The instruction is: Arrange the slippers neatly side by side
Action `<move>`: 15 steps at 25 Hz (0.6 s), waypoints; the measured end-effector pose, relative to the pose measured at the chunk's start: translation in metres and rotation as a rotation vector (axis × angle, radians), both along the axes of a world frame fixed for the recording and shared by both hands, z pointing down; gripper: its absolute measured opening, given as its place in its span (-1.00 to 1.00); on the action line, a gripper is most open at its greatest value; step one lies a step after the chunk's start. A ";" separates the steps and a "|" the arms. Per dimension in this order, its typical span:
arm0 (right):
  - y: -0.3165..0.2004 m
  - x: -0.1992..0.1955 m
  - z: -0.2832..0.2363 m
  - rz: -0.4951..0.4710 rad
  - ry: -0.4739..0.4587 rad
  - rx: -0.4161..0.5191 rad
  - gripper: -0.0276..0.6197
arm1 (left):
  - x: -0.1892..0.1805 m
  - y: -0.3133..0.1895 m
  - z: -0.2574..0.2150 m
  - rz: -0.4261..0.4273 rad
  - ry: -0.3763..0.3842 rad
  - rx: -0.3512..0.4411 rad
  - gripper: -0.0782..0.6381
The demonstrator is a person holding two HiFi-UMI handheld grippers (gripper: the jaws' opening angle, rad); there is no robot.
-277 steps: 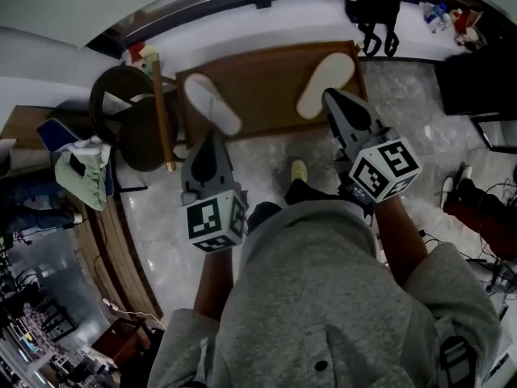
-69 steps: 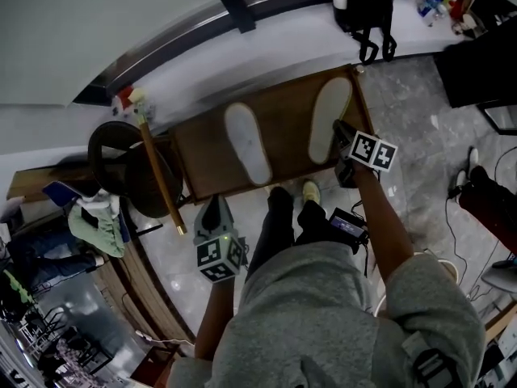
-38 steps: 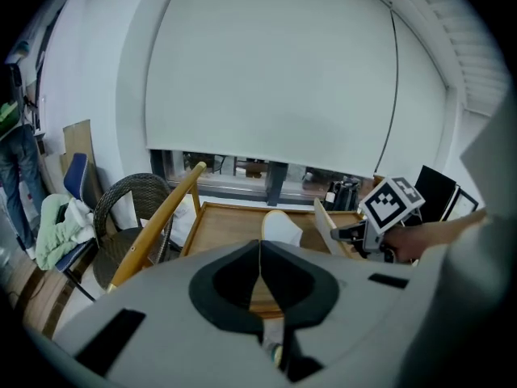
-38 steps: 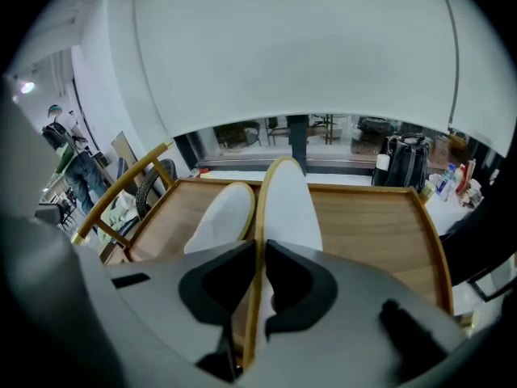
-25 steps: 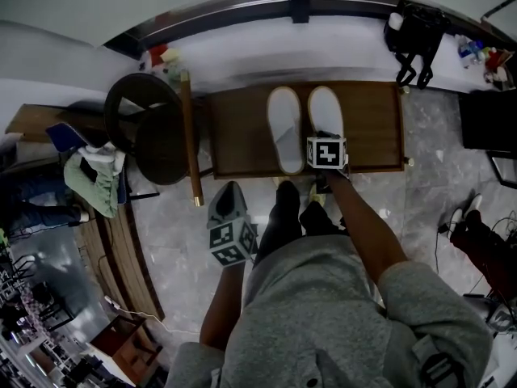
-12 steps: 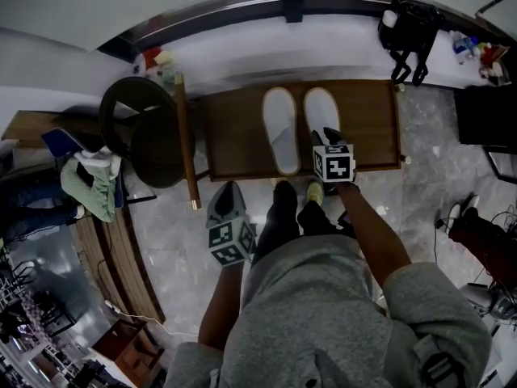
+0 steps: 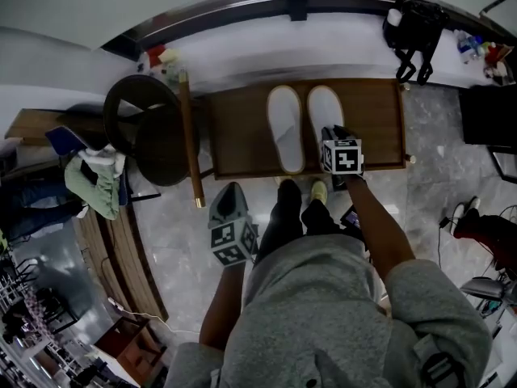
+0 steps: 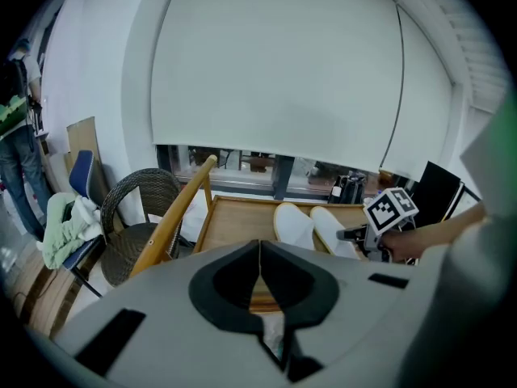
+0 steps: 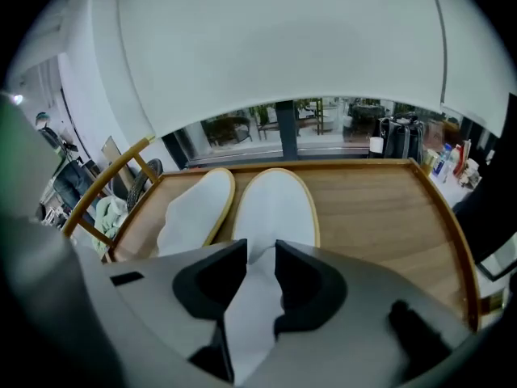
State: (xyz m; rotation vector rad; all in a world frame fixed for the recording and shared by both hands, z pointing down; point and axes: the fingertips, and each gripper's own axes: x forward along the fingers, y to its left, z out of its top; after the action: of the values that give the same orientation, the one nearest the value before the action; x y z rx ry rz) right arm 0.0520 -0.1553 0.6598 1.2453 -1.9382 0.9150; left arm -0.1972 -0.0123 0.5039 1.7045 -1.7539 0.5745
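Two white slippers lie side by side, toes away from me, on a low wooden tray (image 7: 242,136): the left slipper (image 7: 287,128) and the right slipper (image 7: 325,107). My right gripper (image 7: 331,133) sits at the right slipper's heel. In the right gripper view its jaws (image 9: 260,253) stand a narrow gap apart, and the white fabric of that slipper (image 9: 275,204) fills the gap. The other slipper (image 9: 194,208) lies just to its left. My left gripper (image 7: 229,191) hangs shut and empty over the floor, short of the tray's near edge; its jaws (image 8: 259,247) meet.
A dark wicker chair (image 7: 141,128) and a leaning wooden pole (image 7: 187,136) stand left of the tray. A black bag (image 7: 416,27) sits on the ledge behind. Green cloth (image 7: 93,184) drapes over a chair at far left. My feet (image 7: 319,191) are at the tray's near edge.
The slippers, earlier apart and askew, now lie parallel. Over the last second the right gripper has shifted slightly right at the slipper's heel. The left gripper has stayed put.
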 end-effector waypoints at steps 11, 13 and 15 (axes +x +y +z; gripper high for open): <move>0.000 -0.024 -0.005 0.041 -0.092 -0.045 -0.55 | -0.011 0.008 -0.001 -0.015 -0.001 -0.002 -0.73; 0.001 -0.021 -0.007 0.041 -0.090 -0.046 -0.55 | -0.009 0.008 -0.001 -0.012 0.003 0.000 -0.73; 0.004 -0.017 -0.009 0.027 -0.092 -0.041 -0.55 | -0.008 0.008 -0.002 -0.002 0.003 0.004 -0.73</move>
State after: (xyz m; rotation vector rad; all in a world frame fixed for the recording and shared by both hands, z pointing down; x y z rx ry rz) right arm 0.0349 -0.1512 0.6508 1.2286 -1.9675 1.0373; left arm -0.2048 -0.0041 0.5022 1.7052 -1.7555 0.5684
